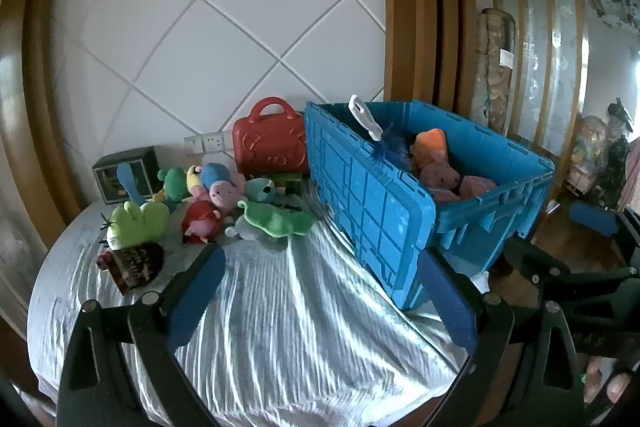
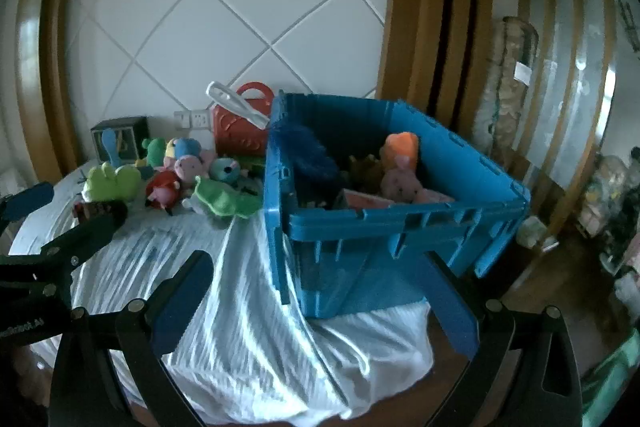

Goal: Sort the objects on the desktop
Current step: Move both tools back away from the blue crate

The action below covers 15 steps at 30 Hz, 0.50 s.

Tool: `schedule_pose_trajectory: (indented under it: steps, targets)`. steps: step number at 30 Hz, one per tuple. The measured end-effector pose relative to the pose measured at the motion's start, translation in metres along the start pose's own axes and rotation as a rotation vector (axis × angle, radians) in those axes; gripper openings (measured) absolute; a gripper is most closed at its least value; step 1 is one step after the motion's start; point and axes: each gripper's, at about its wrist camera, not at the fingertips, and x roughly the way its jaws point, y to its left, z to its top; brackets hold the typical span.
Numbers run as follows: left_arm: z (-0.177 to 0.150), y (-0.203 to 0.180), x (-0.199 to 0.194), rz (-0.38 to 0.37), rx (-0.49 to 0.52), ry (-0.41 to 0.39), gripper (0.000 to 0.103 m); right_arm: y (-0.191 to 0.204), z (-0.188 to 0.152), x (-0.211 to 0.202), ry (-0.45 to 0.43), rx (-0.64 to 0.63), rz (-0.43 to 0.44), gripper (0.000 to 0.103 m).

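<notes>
A blue plastic crate [image 1: 372, 211] [image 2: 400, 223] stands on the right of the cloth-covered table [image 1: 300, 327]. It holds a pink plush [image 1: 438, 177], an orange plush [image 2: 400, 147] and a blue feather duster with a white handle [image 2: 236, 105]. Loose plush toys [image 1: 208, 195] [image 2: 180, 175] lie heaped at the back left, among them a green one [image 1: 138, 223] and a red one [image 1: 200, 221]. My left gripper [image 1: 320, 287] [image 2: 60, 215] hovers open over the cloth, in front of the heap. Near the crate's front corner, my right gripper [image 2: 316, 291] [image 1: 560, 239] is open too, holding nothing.
A red toy case [image 1: 272, 143] leans on the tiled wall behind the toys, next to a dark box [image 1: 126, 175]. A dark patterned pouch [image 1: 136, 263] lies at the near left. Beyond the table's right edge are wooden door frames and cluttered shelves [image 1: 600, 155].
</notes>
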Motion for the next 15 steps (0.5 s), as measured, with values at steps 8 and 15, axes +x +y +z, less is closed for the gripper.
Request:
schedule_pose_trajectory:
  steps: [8, 15]
  targets:
    - [-0.001, -0.002, -0.004, 0.006, -0.014, 0.009, 0.098, -0.005, -0.001, -0.009, -0.014, 0.014, -0.001, 0.103]
    - [0.0, -0.008, -0.009, 0.022, -0.015, -0.019, 0.098, -0.011, 0.0, -0.01, -0.021, 0.016, 0.012, 0.103]
